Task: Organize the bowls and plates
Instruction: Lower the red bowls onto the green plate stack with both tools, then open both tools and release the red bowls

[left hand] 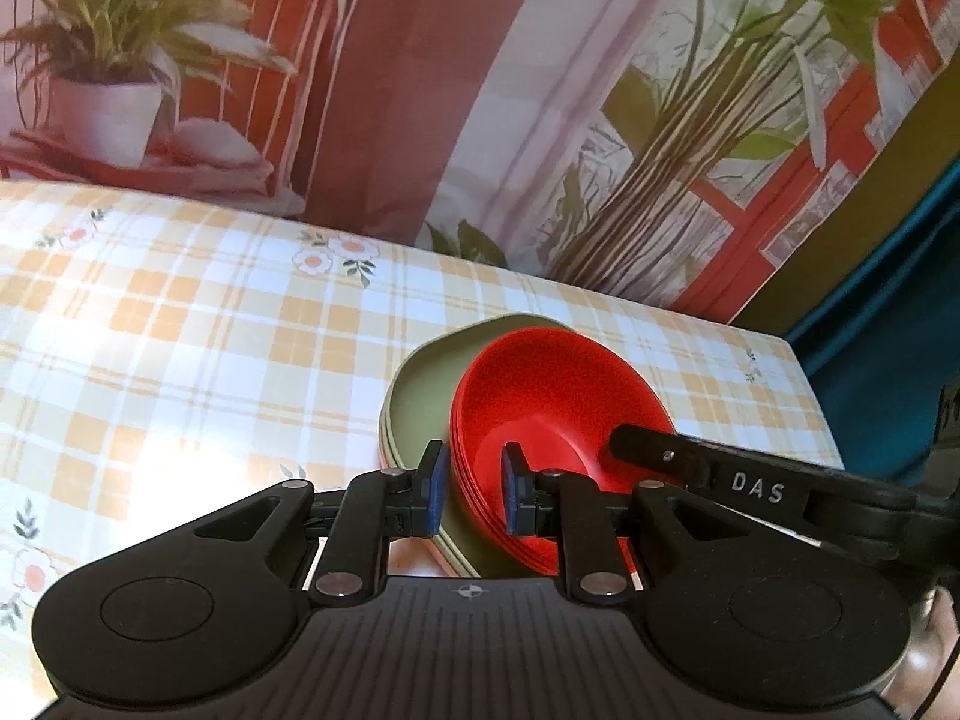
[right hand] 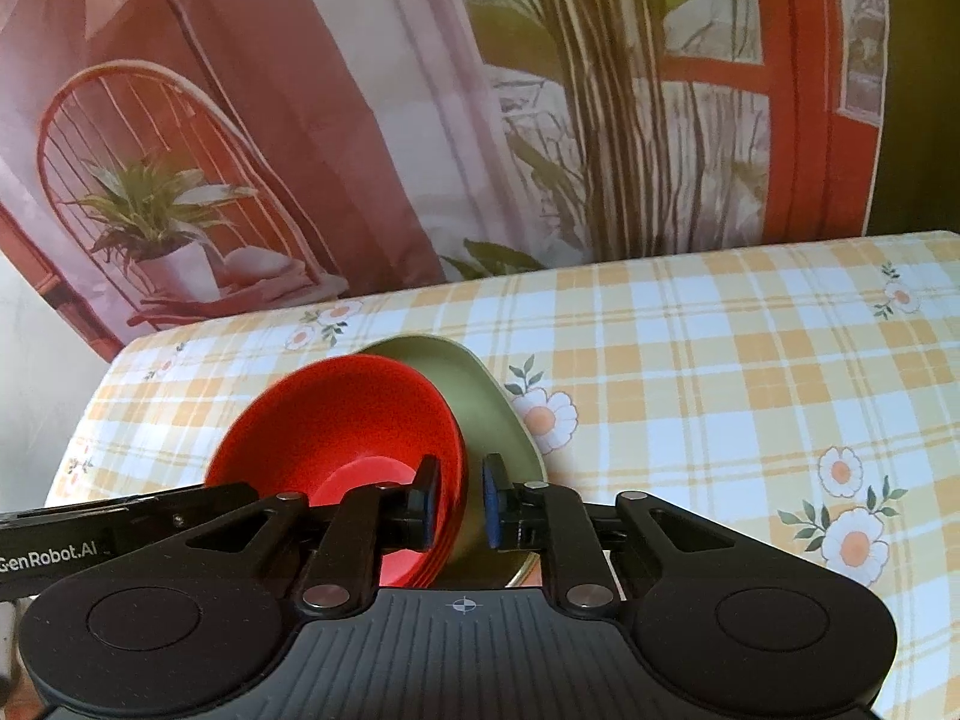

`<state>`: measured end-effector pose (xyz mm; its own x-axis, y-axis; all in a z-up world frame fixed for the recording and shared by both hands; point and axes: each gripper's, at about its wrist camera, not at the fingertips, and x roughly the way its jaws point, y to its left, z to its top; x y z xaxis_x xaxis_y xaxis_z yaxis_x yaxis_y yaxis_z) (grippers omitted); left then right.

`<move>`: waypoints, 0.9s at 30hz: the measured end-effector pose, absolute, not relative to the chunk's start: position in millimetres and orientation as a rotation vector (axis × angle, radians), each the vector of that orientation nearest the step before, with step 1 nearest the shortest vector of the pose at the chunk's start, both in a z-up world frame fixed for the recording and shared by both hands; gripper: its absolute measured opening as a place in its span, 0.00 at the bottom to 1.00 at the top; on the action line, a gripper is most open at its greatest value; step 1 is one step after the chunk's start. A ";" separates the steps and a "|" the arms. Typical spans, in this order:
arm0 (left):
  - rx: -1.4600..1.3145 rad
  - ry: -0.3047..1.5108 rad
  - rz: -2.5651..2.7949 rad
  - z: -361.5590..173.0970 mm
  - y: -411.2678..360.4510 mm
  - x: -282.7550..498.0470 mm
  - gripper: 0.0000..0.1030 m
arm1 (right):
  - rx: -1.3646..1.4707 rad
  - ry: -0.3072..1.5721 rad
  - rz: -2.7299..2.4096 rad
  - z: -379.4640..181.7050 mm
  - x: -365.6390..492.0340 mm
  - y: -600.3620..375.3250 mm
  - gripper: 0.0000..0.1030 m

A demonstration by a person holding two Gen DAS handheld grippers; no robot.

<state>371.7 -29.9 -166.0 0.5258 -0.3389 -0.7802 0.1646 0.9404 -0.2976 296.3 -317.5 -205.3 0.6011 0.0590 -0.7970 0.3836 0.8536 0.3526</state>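
I see left claw (left hand: pixel 474 492) narrowly open, pads astride near rim of red bowl stack (left hand: pixel 540 408); gap visible each side, no grip. Right claw (right hand: pixel 459 501) narrowly open, astride opposite rim; contact unclear. Bowls nested, smooth, glossy, resting tilted on green plates (left hand: pixel 420 390) directly ahead of claws. Desk (left hand: pixel 180 330) under checked floral cloth, wide free surface beyond plates; printed backdrop (left hand: pixel 420 90) behind far edge.

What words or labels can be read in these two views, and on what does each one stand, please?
"DAS": white letters on the right gripper's black body, seen in the left wrist view.
"GenRobot.AI": white letters on the left gripper's black body, first letter cut off at the picture's edge.
Nothing else carries readable text.
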 end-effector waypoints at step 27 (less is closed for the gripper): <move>0.051 0.678 -0.243 -65.0 -34.2 288.2 0.93 | 0.309 0.690 -0.213 -94.2 210.7 -294.7 0.68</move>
